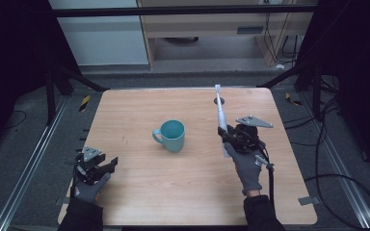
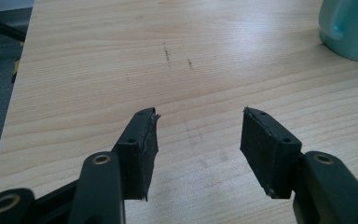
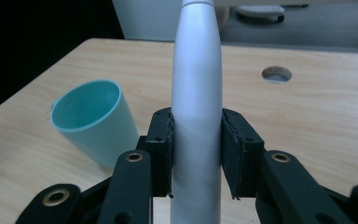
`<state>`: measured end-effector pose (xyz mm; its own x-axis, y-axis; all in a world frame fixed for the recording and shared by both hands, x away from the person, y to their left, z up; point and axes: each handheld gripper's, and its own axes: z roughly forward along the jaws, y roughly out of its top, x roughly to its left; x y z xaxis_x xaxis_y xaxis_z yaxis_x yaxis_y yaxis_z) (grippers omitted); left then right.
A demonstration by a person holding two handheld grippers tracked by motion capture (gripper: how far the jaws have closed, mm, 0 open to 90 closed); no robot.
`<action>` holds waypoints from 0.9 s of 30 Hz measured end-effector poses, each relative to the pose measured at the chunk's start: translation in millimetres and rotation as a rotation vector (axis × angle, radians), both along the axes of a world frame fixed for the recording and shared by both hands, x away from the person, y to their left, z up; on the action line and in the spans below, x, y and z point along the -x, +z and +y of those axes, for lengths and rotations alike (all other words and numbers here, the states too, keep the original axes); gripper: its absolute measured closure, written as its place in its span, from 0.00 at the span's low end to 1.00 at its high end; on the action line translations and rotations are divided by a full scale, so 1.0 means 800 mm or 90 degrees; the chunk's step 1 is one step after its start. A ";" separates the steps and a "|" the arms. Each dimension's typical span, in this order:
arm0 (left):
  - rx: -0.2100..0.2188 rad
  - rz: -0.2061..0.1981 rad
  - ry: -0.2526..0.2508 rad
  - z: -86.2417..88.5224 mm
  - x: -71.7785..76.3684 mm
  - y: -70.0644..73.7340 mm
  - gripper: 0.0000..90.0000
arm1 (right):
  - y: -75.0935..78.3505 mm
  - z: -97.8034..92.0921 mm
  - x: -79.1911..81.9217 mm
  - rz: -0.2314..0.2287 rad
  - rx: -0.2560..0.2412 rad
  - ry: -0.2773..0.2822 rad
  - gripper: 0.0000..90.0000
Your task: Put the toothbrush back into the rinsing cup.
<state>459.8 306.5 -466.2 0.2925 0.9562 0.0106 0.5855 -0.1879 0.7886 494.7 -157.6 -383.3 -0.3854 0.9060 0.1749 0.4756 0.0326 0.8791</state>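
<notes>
- Left claw (image 1: 107,165) sits near the desk's (image 1: 139,192) front-left corner, jaws spread wide with nothing between them; left gripper view shows bare wood grain in the gap (image 2: 198,135).
- Gloved left hand (image 1: 89,187) grips it from the front edge.
- Right claw (image 1: 224,132) is over the right half of the desk, jaws clamped on the lower body of a white electric toothbrush (image 1: 220,115); brush head points toward the far edge.
- Right gripper view: both pads pressed against the toothbrush handle (image 3: 196,116).
- Teal mug (image 1: 172,135) stands upright near desk centre, handle facing left, well apart from both claws.
- Round cable hole (image 3: 277,73) sits in the desk by the far edge.
</notes>
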 end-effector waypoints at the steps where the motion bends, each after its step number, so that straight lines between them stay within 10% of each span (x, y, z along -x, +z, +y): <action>1: 0.000 0.000 0.000 0.000 0.000 0.000 0.50 | 0.000 0.000 0.000 0.000 0.000 0.000 0.74; 27: 0.002 -0.001 0.005 0.003 -0.001 -0.001 0.50 | 0.020 0.086 -0.053 -0.106 -0.082 -0.050 0.74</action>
